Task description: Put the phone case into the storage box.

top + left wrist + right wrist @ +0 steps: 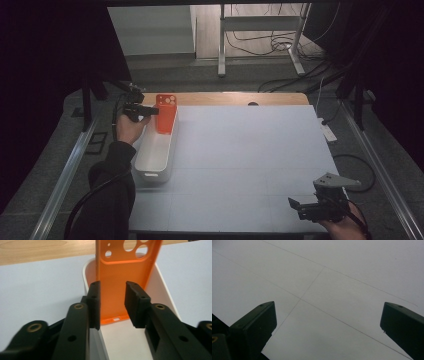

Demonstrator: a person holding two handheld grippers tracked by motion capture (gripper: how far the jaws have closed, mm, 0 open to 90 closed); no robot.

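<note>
Phone case (125,282): orange, standing upright at the far end of the white bin (152,160), its camera cut-outs at the top and its lower edge down inside the bin.

Nearest to me, the right gripper (300,206) hangs above the near right corner of the white table (250,150). Its jaws stand wide apart with nothing between them. I judge it parked here to keep clear of the work on the other side.

Farther off, the left gripper (150,111) sits at the far end of the bin, level with the case. In the left gripper view its jaws stand a little way apart, one on each side of the case's lower half. The left jaw looks to lie against the case edge; the right jaw shows a gap. I judge the case is leaning on the bin's end wall, not gripped, which is why it stays upright.

Beyond the bin, the table's bare wooden edge (225,98) runs across.
</note>
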